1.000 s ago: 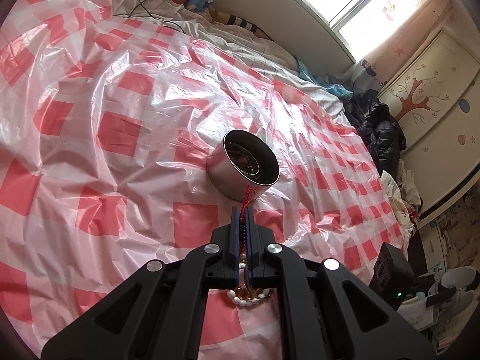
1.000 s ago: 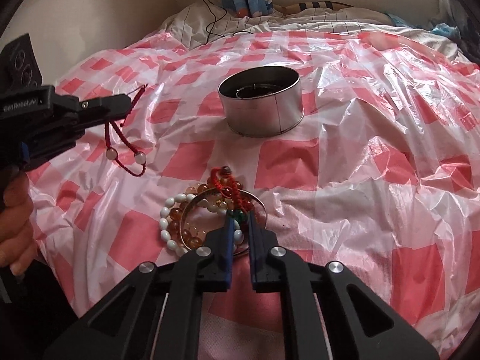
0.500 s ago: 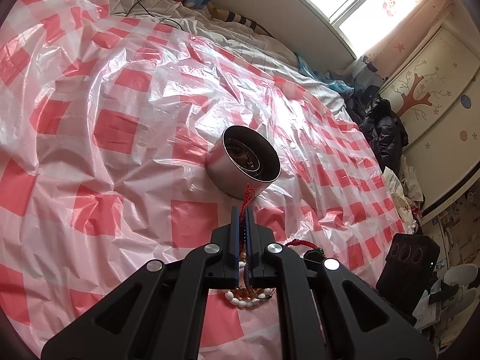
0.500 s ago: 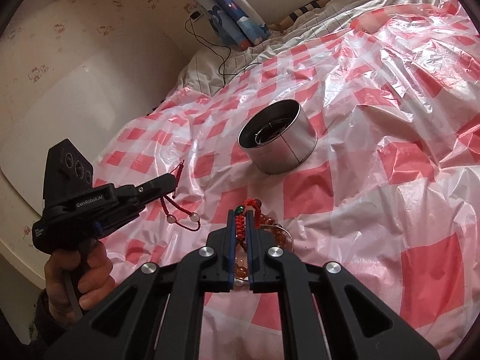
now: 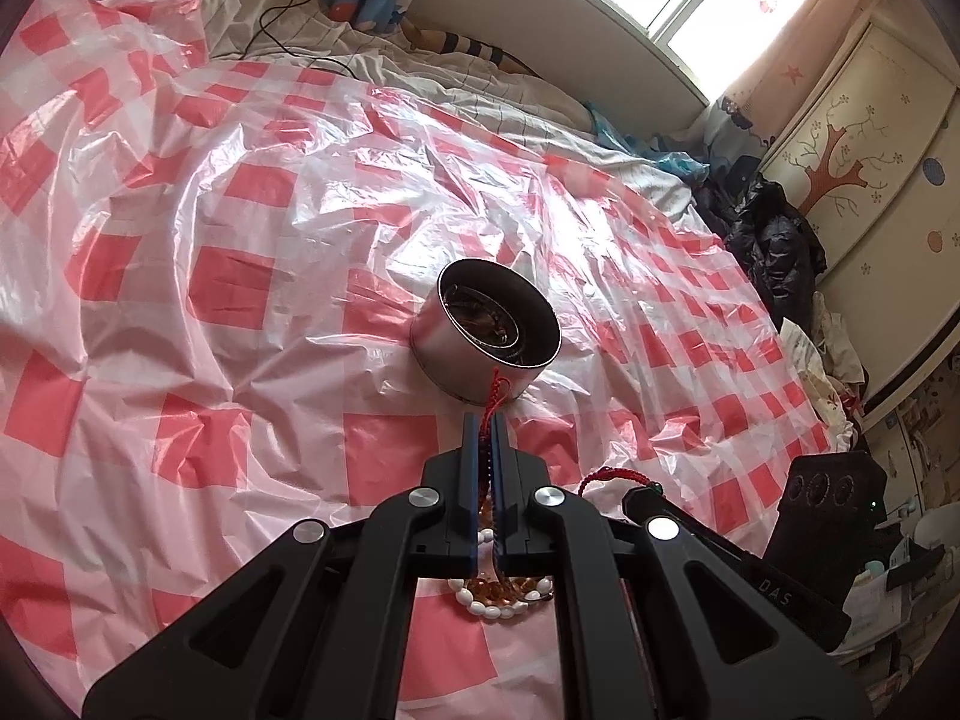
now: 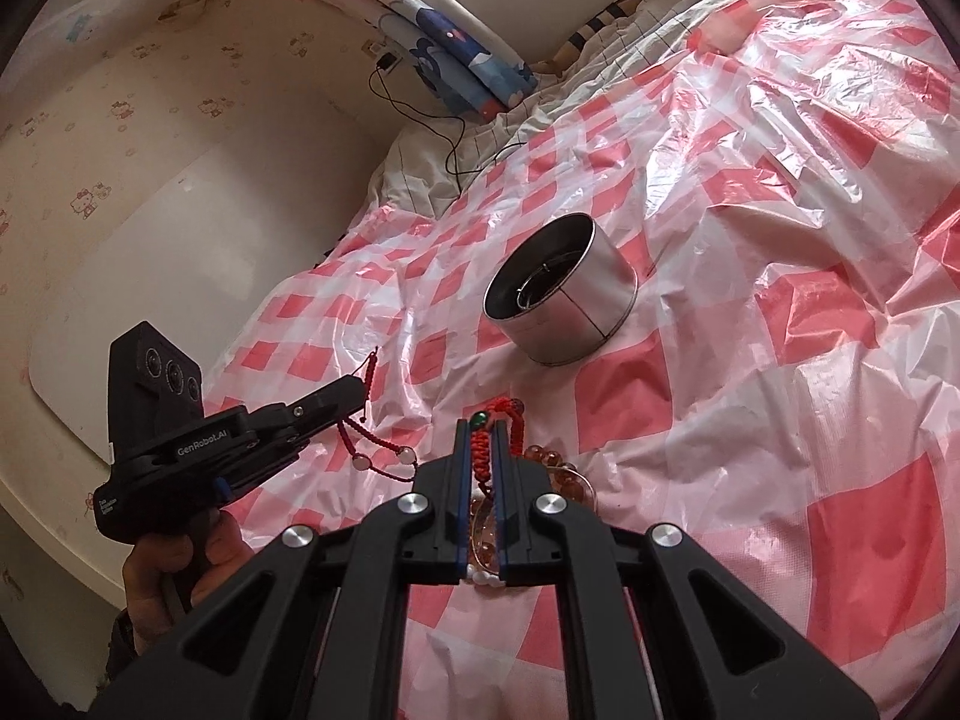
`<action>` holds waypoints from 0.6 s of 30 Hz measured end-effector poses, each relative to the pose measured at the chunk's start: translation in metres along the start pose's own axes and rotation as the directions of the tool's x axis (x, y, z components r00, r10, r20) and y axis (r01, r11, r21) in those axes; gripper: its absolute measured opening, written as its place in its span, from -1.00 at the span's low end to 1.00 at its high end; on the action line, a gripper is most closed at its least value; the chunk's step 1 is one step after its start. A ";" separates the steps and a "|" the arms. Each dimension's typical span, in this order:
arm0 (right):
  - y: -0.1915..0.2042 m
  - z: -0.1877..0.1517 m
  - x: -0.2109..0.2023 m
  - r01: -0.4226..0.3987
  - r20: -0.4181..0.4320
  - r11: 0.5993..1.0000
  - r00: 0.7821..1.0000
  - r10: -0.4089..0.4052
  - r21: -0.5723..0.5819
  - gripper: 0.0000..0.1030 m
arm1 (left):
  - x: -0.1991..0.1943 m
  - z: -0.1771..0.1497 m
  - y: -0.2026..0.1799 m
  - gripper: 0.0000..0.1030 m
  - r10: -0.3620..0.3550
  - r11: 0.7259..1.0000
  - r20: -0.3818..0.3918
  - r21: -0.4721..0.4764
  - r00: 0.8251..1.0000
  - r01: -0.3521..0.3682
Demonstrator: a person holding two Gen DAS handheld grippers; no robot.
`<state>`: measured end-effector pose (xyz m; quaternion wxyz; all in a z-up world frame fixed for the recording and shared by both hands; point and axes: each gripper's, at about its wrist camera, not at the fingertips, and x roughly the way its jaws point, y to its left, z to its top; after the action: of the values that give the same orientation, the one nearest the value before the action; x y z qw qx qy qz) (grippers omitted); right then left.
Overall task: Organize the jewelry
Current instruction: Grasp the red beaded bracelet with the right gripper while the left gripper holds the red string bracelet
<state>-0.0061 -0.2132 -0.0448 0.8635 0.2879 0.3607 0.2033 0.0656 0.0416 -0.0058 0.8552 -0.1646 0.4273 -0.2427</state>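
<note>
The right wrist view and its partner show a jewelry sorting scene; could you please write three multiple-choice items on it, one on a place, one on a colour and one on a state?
1. Where does the round silver metal tin stand?
A. on the red-and-white checked plastic sheet
B. on a wooden shelf
C. inside a drawer

2. What colour is the thin braided cord bracelet with pale beads that hangs from the left gripper?
A. blue
B. red
C. black

3. How is the right gripper?
A. wide open and bare
B. out of sight
C. shut on the red knotted cord bracelet with a green bead

Key: 1 A, the tin sits on the checked sheet on the bed. 2 B, the cord is red in the right wrist view. 3 C, the fingers pinch the red knotted cord between them.
</note>
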 end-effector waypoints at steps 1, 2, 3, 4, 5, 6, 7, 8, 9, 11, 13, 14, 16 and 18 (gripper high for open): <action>-0.001 0.000 0.000 0.001 -0.001 1.000 1.000 -0.001 0.001 -0.87 | -0.001 0.000 -0.001 -0.94 -0.001 1.000 0.001 0.002 1.000 0.001; -0.001 -0.001 0.001 0.003 -0.001 1.000 1.000 -0.003 0.001 -0.87 | -0.001 0.000 -0.001 -0.94 -0.002 1.000 0.002 0.004 1.000 0.002; -0.002 -0.001 0.001 0.003 -0.003 1.000 1.000 -0.003 0.002 -0.87 | -0.001 0.000 -0.002 -0.94 -0.002 1.000 0.002 0.007 1.000 0.002; -0.002 -0.001 0.002 0.002 -0.005 1.000 1.000 -0.002 0.003 -0.87 | -0.001 0.000 -0.002 -0.94 -0.001 1.000 0.003 0.010 1.000 0.001; -0.003 -0.001 0.002 0.000 -0.007 1.000 1.000 0.000 0.006 -0.87 | -0.001 0.001 -0.003 -0.94 -0.001 1.000 0.003 0.013 1.000 0.001; -0.003 -0.001 0.003 -0.001 -0.008 1.000 1.000 0.001 0.007 -0.87 | -0.001 0.001 -0.004 -0.94 0.000 1.000 0.004 0.015 1.000 0.000; -0.004 -0.002 0.003 0.000 -0.010 1.000 1.000 0.000 0.009 -0.87 | -0.001 0.001 -0.005 -0.94 0.000 1.000 0.004 0.018 1.000 0.000; -0.004 -0.002 0.004 -0.001 -0.011 1.000 1.000 0.001 0.011 -0.87 | 0.000 0.001 -0.006 -0.94 0.001 1.000 0.004 0.020 1.000 -0.001; -0.005 -0.003 0.004 -0.005 -0.012 1.000 1.000 0.005 0.015 -0.87 | 0.000 0.001 -0.007 -0.94 0.001 1.000 0.004 0.023 1.000 -0.001; -0.005 -0.003 0.005 -0.008 -0.014 1.000 1.000 0.008 0.017 -0.87 | 0.000 0.001 -0.009 -0.94 0.000 1.000 0.004 0.027 1.000 0.000; -0.005 -0.003 0.006 -0.008 -0.018 1.000 1.000 0.008 0.015 -0.87 | 0.000 0.002 -0.010 -0.94 0.000 1.000 0.003 0.030 1.000 0.000; -0.005 -0.003 0.006 -0.006 -0.020 1.000 1.000 0.007 0.013 -0.87 | 0.000 0.002 -0.010 -0.94 0.000 1.000 0.003 0.030 1.000 0.000; -0.006 -0.004 0.008 -0.006 -0.025 1.000 1.000 0.006 0.016 -0.87 | 0.000 0.001 -0.010 -0.94 -0.001 1.000 0.003 0.029 1.000 0.001; -0.006 -0.004 0.009 -0.005 -0.029 1.000 1.000 0.005 0.019 -0.87 | 0.000 0.001 -0.010 -0.94 0.000 1.000 0.002 0.030 1.000 0.000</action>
<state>-0.0022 -0.2111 -0.0557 0.8549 0.2938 0.3745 0.2064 0.0639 0.0330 -0.0002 0.8581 -0.1521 0.4226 -0.2491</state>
